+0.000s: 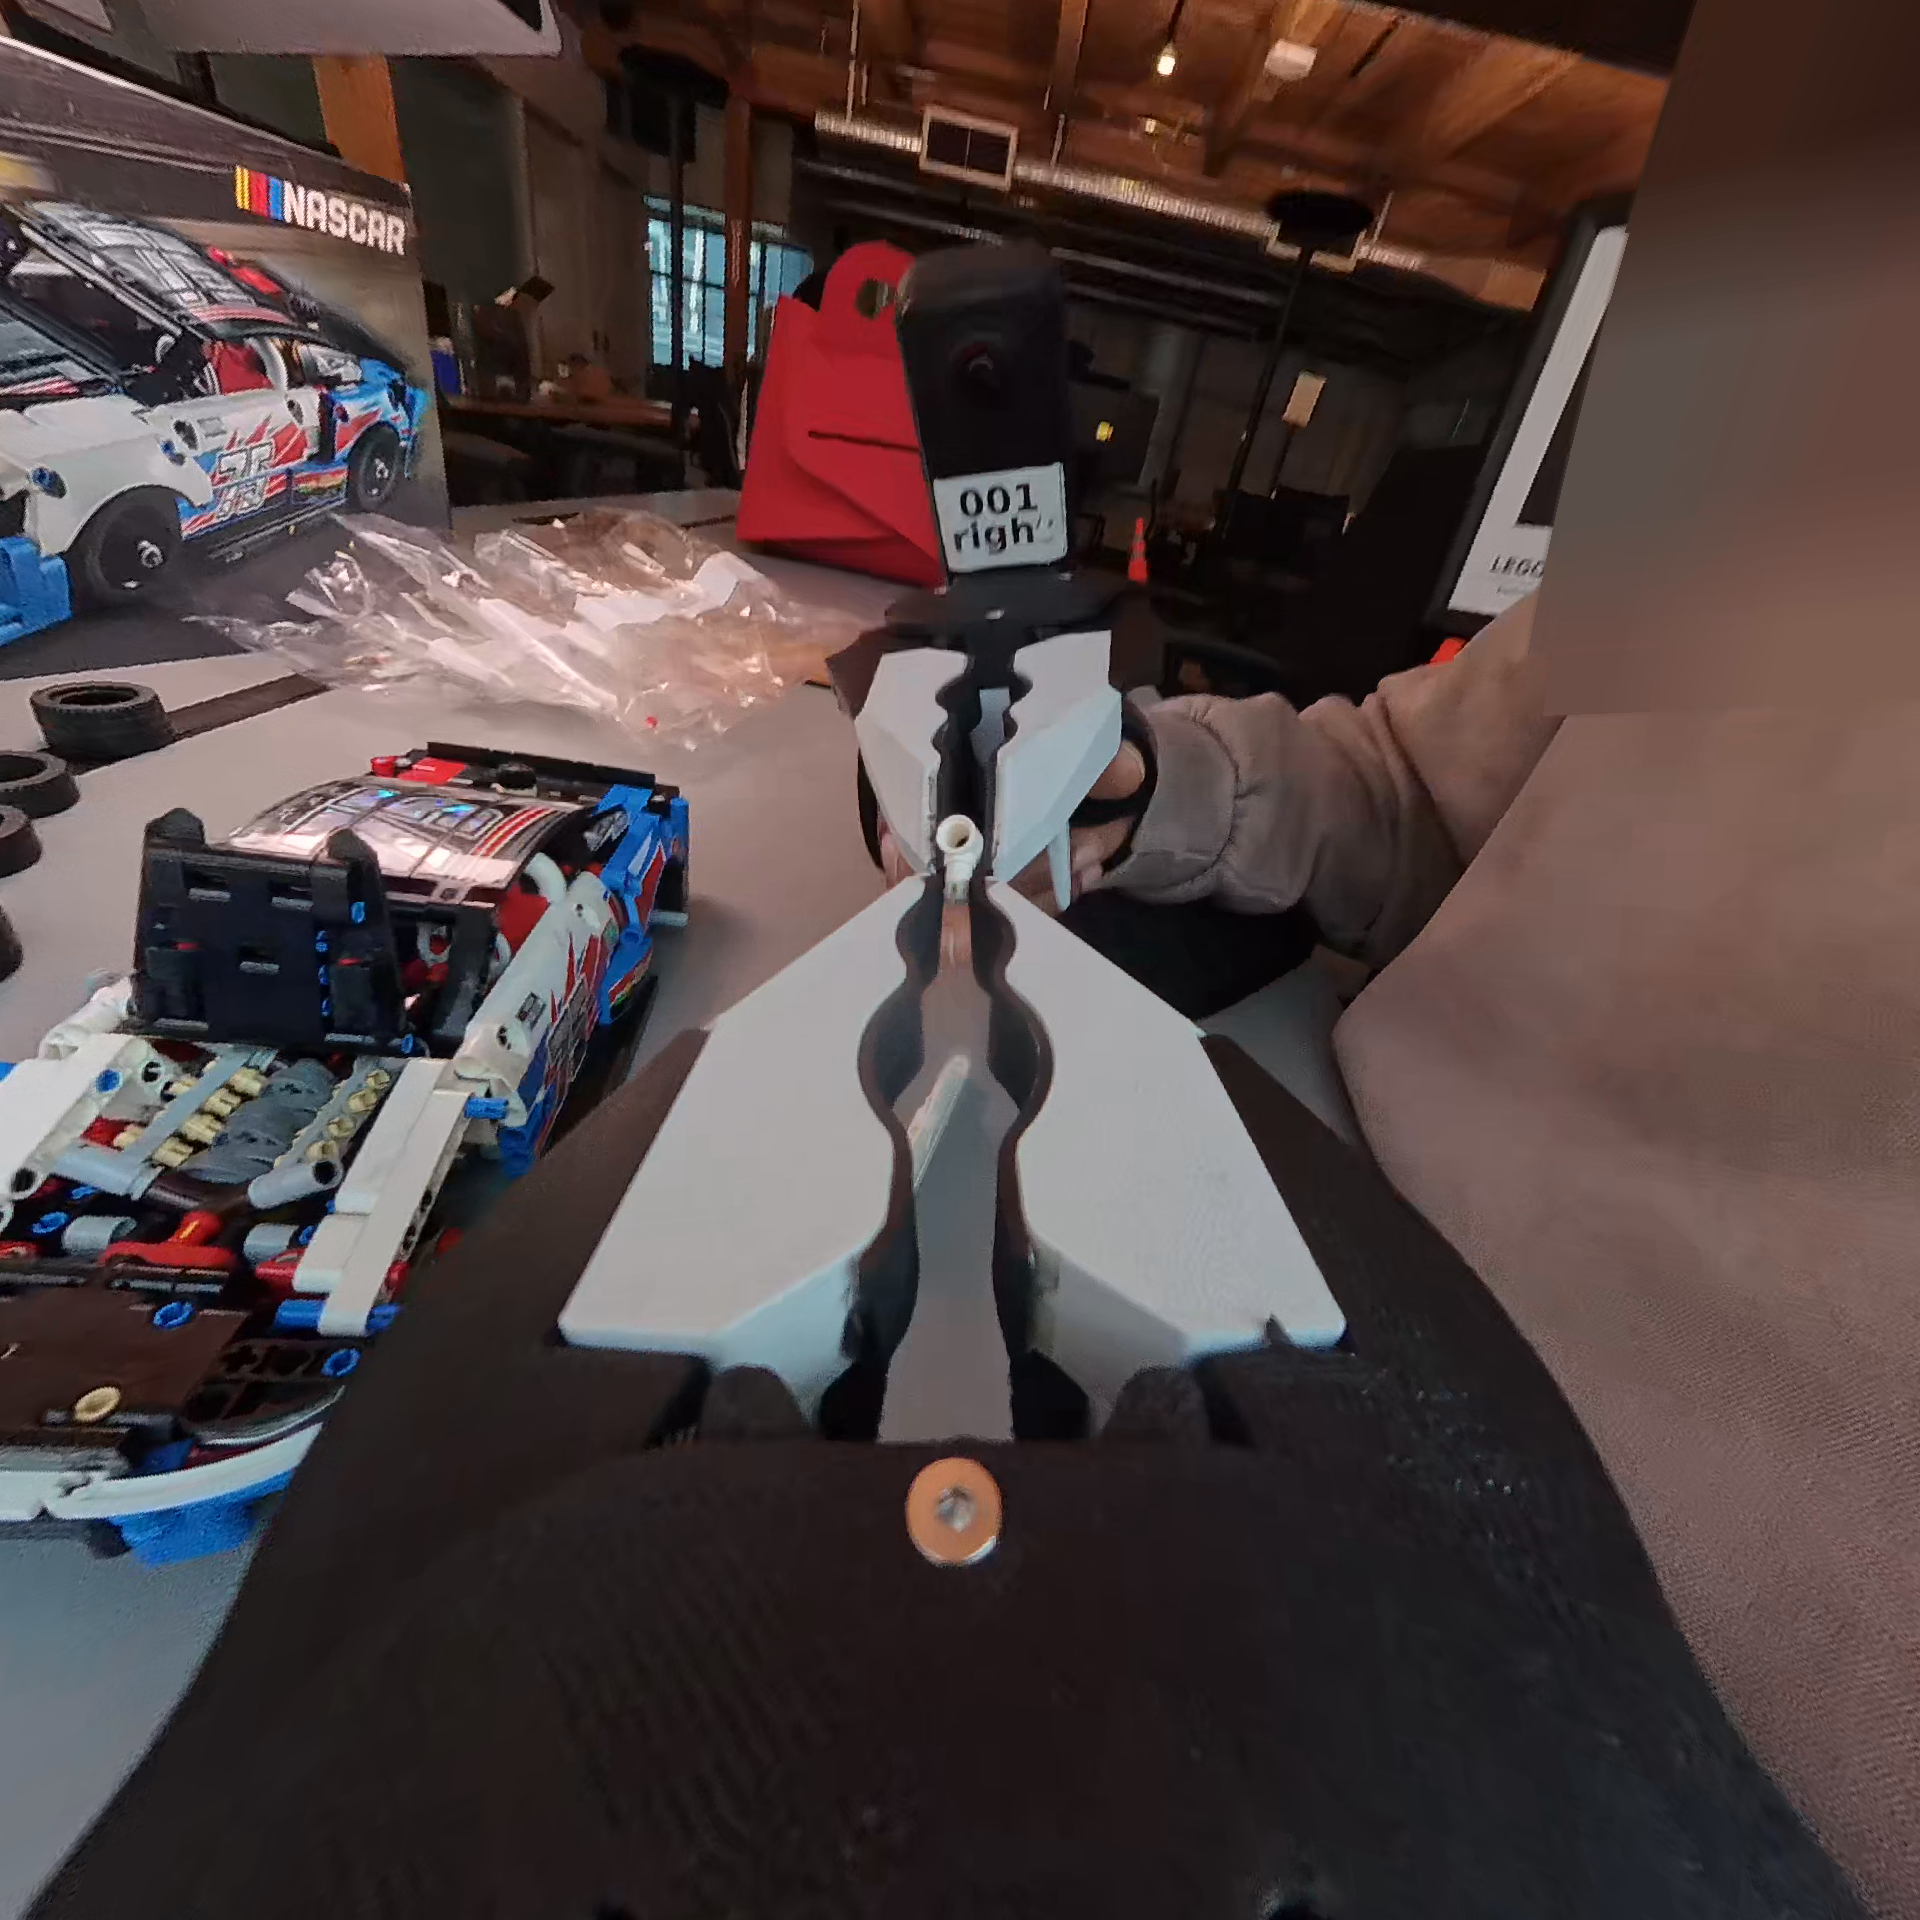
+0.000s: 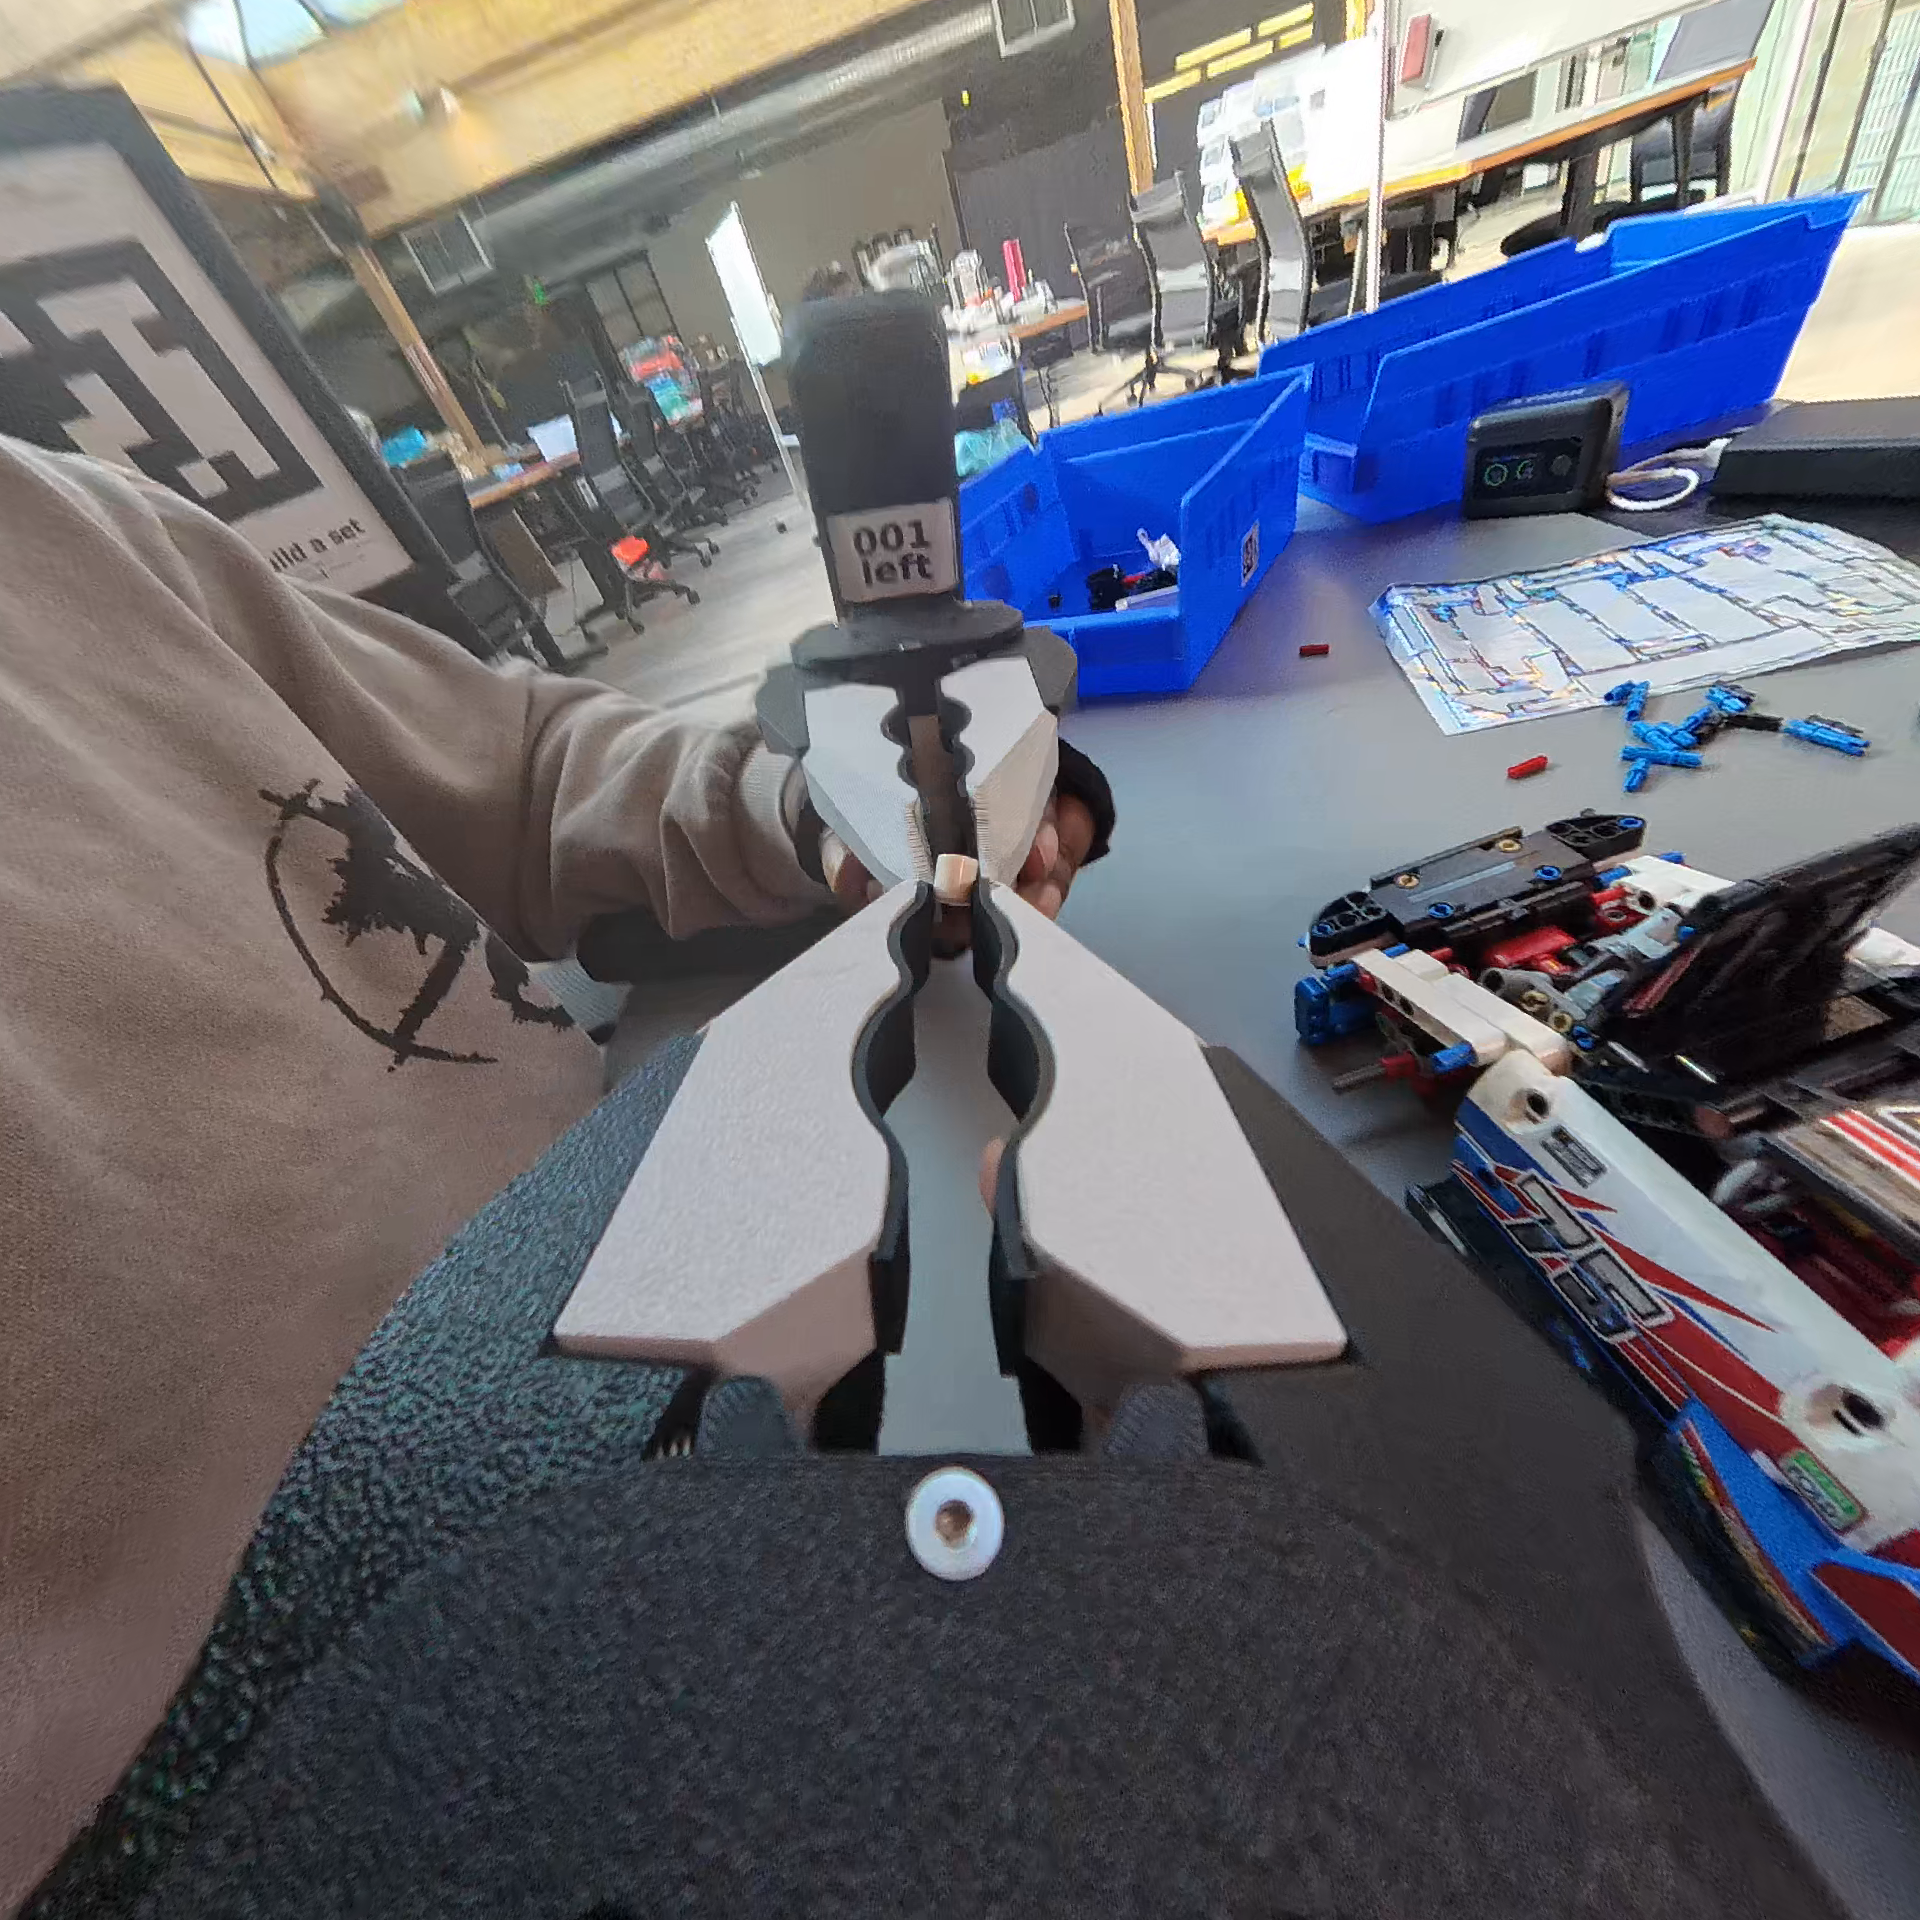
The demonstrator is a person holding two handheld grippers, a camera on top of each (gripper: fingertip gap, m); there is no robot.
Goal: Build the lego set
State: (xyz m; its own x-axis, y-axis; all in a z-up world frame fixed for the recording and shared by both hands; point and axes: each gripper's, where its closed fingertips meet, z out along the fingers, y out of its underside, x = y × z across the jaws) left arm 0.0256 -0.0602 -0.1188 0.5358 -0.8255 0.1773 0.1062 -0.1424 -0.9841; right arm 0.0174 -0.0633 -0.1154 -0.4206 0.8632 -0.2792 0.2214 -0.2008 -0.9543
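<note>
My two grippers face each other tip to tip above the grey table. A small white Lego connector (image 1: 956,844) sits right where the tips meet; it also shows in the right wrist view (image 2: 956,873). My left gripper (image 1: 954,888) is shut on its lower end. My right gripper (image 2: 951,906) is closed to a narrow gap on the same piece. Each gripper shows in the other's view: the right one (image 1: 966,821) and the left one (image 2: 948,844). The half-built race car (image 1: 364,1039) lies on the table to the left, and it is at the right in the right wrist view (image 2: 1662,1091).
The set's box (image 1: 208,395), empty plastic bags (image 1: 540,613), loose tyres (image 1: 99,717) and a red bag (image 1: 831,447) lie behind the car. Blue bins (image 2: 1143,551), an instruction sheet (image 2: 1642,613), loose blue pins (image 2: 1683,732) and a small black device (image 2: 1543,457) lie on the table's other side. A person's sleeves and torso are close. The grippers are tip to tip, or close to it.
</note>
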